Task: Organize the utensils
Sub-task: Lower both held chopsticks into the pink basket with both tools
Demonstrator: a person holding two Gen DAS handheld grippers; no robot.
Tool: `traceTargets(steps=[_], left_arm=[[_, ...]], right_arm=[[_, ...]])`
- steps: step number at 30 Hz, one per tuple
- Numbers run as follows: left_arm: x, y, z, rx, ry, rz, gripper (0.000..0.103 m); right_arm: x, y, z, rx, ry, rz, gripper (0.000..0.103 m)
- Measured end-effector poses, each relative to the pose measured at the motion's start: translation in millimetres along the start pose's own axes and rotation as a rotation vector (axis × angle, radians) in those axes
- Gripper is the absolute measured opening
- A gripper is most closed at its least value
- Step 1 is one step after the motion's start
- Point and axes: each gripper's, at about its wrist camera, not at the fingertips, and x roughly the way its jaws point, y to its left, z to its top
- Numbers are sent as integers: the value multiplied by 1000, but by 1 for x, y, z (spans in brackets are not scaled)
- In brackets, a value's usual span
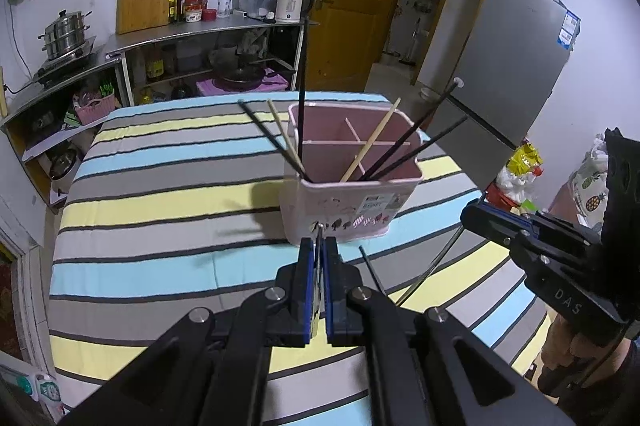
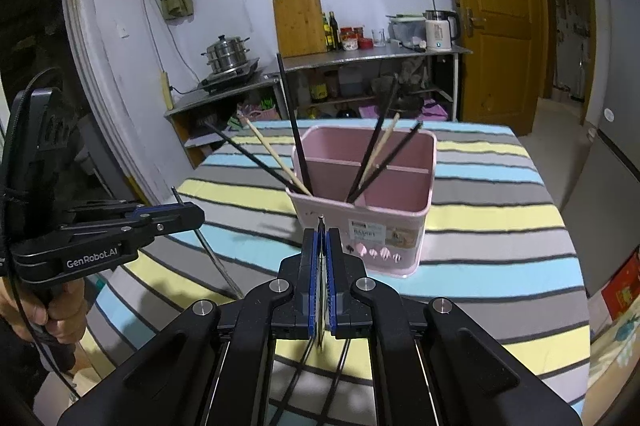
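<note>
A pink divided utensil holder (image 1: 352, 202) stands on the striped table and holds several black and wooden chopsticks (image 1: 372, 142); it also shows in the right wrist view (image 2: 362, 222). My left gripper (image 1: 319, 246) is shut on a thin metal utensil, seen edge-on, just before the holder's near wall. My right gripper (image 2: 321, 238) is shut on a similar thin metal utensil, close before the holder. The right gripper (image 1: 476, 214) also shows at the right of the left view with a thin metal rod under it; the left gripper (image 2: 188, 214) shows at the left of the right view.
The striped tablecloth (image 1: 168, 202) covers the table. A black chopstick (image 1: 372, 268) lies on the cloth by the left gripper. Steel shelves with a steamer pot (image 1: 64, 34), cutting board and kettle stand behind. A fridge (image 1: 516, 66) and wooden door (image 2: 496, 6) are at the right.
</note>
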Motion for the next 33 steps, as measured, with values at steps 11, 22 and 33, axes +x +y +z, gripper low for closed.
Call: traceTargets(steps=[11, 22, 33], left_arm=[[-21, -6, 47, -2, -86, -40, 5], [-24, -3, 101, -35, -181, -55, 5], [6, 3, 111, -62, -186, -48, 5]], right_arm=[[-20, -2, 48, 3, -125, -3, 4], [-24, -9, 92, 55, -248, -23, 4], [4, -18, 98, 74, -256, -48, 4]])
